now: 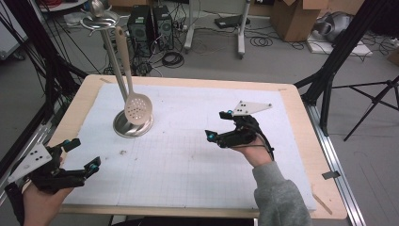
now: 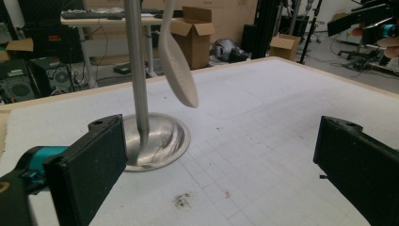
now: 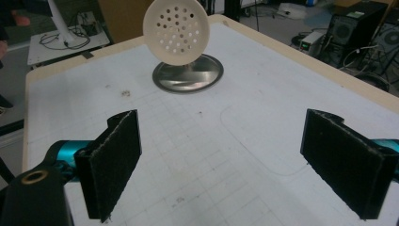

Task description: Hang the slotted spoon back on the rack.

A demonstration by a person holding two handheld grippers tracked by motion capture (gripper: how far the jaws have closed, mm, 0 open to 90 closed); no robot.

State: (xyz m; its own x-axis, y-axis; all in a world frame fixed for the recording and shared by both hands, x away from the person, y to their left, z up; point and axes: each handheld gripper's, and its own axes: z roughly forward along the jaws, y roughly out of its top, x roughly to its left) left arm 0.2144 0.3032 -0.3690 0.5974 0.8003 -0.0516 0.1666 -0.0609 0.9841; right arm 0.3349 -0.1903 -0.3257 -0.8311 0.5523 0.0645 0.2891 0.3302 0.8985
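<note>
A cream slotted spoon point(image 1: 136, 106) hangs from a metal stand point(image 1: 113, 61) whose round steel base point(image 1: 120, 128) sits on the left part of the white mat. The spoon's perforated head point(image 3: 176, 30) faces the right gripper view, above the base point(image 3: 188, 77). In the left gripper view the spoon point(image 2: 179, 70) hangs beside the pole point(image 2: 136, 70). My left gripper point(image 1: 82, 155) is open at the near left edge, apart from the stand. My right gripper point(image 1: 217, 125) is open over the mat's middle right, with nothing between its jaws.
The white gridded mat point(image 1: 188, 160) covers a wooden table point(image 1: 301, 122). A small brown stain point(image 1: 123, 152) lies near the stand's base. Computer towers point(image 1: 150, 23), cables and cardboard boxes point(image 1: 296, 19) stand on the floor beyond the table. Tripod legs point(image 1: 371, 99) rise at the right.
</note>
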